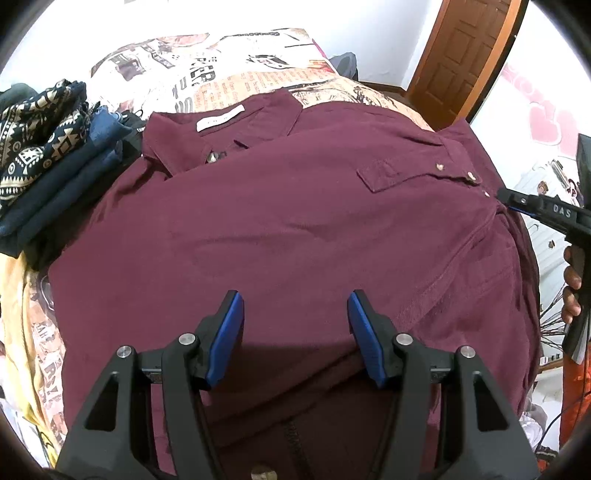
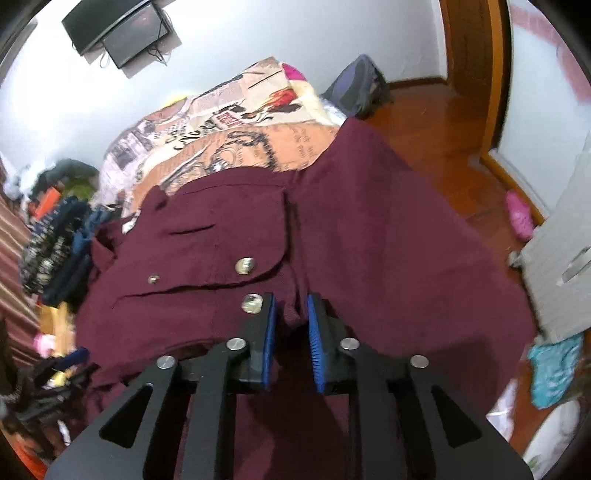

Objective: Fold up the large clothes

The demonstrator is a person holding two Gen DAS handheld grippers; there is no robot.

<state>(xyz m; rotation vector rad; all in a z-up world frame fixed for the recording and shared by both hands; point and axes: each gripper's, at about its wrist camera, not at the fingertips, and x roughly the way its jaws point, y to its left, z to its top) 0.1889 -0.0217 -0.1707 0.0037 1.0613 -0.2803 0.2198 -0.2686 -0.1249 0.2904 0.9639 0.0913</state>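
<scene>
Left gripper [image 1: 295,317] spread above maroon shirt [image 1: 280,229], right gripper [image 1: 517,201] marked "DAS"

A home bedroom: a bed [image 2: 229,122] under a printed cover, folded clothes [image 1: 48,155] stacked beside it, a wooden door [image 1: 461,48], wood flooring [image 2: 436,122] and a wall-mounted television [image 2: 118,29].

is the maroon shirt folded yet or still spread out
Mostly spread: the maroon shirt lies flat across the bed, collar and chest pocket showing. The right gripper pinches fabric near its edge.
</scene>
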